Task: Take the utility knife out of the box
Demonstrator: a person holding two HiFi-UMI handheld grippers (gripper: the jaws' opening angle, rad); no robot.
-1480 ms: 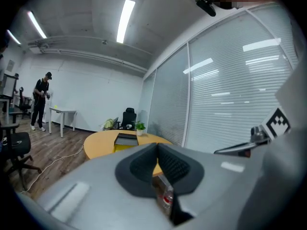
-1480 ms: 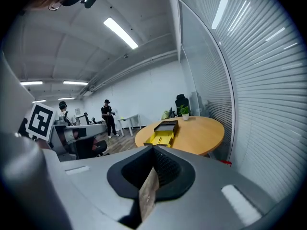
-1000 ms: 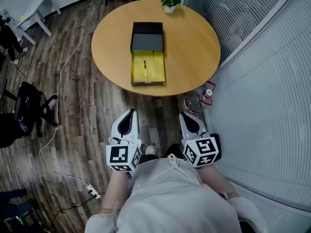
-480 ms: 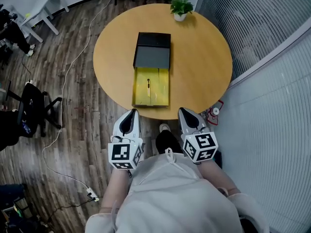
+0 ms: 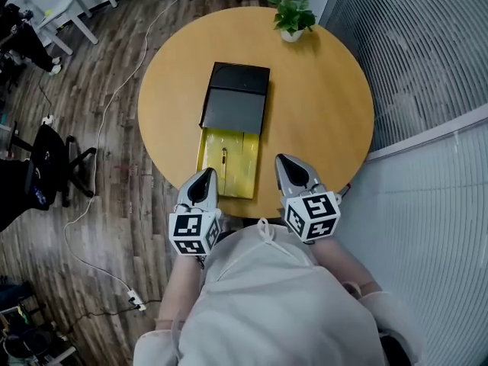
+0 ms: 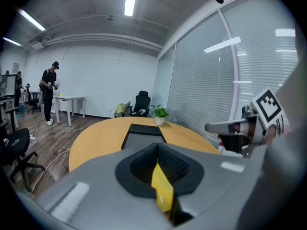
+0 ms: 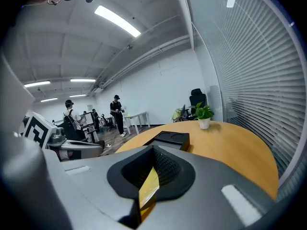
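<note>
On the round wooden table lies an open box, its black half farther off and its yellow-lined tray nearer me. The slim utility knife rests lengthwise in the yellow tray. My left gripper is shut and empty, its tip over the table's near edge beside the tray's left corner. My right gripper also looks shut and empty, just right of the tray. The left gripper view shows the box ahead and the right gripper beside it. The right gripper view shows the box too.
A small potted plant stands at the table's far edge. A glass wall with blinds runs along the right. An office chair, a floor cable and a power strip lie to the left. People stand far off.
Both grippers have come forward with me from the floor side up to the table's near edge. The box now lies just ahead of their tips. Neither gripper's jaws have moved.
</note>
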